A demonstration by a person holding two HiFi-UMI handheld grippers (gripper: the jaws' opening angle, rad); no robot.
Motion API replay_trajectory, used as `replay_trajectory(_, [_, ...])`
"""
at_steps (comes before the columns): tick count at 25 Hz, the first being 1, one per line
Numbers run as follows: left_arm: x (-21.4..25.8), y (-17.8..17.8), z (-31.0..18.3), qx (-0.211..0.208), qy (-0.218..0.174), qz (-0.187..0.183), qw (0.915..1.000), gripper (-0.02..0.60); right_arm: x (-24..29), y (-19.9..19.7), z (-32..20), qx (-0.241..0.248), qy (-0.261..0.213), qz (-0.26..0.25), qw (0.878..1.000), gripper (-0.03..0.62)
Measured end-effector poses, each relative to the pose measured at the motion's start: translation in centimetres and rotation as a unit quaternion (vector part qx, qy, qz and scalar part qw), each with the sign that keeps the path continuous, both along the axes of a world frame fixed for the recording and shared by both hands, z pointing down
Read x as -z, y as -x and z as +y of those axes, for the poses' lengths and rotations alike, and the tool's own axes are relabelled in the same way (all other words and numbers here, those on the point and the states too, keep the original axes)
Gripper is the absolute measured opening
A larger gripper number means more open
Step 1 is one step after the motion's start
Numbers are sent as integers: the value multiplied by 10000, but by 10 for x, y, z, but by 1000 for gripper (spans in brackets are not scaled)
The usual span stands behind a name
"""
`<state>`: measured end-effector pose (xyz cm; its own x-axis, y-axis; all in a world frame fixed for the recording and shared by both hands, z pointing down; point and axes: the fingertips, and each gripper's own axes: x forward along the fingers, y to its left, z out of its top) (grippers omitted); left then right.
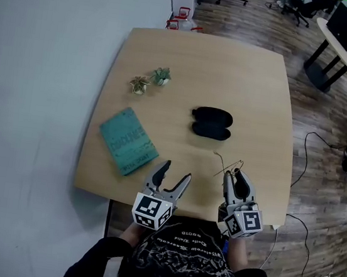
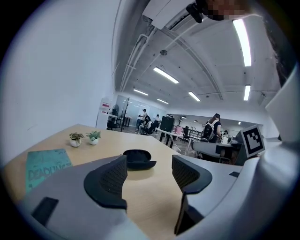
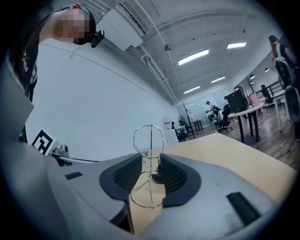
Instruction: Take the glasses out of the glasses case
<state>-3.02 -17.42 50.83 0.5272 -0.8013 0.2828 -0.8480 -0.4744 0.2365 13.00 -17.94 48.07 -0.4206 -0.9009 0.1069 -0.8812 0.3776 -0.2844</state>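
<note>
- One black glasses case (image 1: 211, 123) is seen lying open mid-table, well apart from both grippers, with only bare tabletop between.
- One pair of thin wire glasses (image 3: 149, 157) is pinched in the right gripper (image 1: 235, 174), out of the case, over the near right part of the table (image 1: 257, 82).
- The left gripper (image 1: 177, 172) is held spread wide over the near edge, only tabletop between its jaws.
- Counted on the left: one teal book (image 1: 128, 141), with two tiny potted plants (image 1: 139, 85) beyond it.
</note>
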Motion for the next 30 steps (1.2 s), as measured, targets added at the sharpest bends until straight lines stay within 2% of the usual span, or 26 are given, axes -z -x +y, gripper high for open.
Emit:
replay_trajectory(3, [-2,3,9,-74,46,-18,10000,310,-4,3,9,-89,40,-50,9999,126])
replay_trajectory(8, [0,3,14,-130,27,-5,9999,308,1,8,11,23,-45,258,9997,126])
replay_trajectory(12, [3,6,11,6,-55,-84,9999,137,3,13,14,100,-63,345,9993,126])
replay_trajectory(14, [3,6,9,50,-80,-120,9999,98,0,15,14,145,-40,372,9992,126])
replay_trajectory(17, [1,6,9,75,-70,-147,9998,5,-5,19,14,189,13,388,9991,126])
replay_trajectory(24, [3,5,12,-66,4,159,9999,3,-8,26,14,304,76,296,9991,124])
replay_trajectory(30, [1,6,13,-125,-1,150,9998,3,-9,28,16,254,93,360,9990,123])
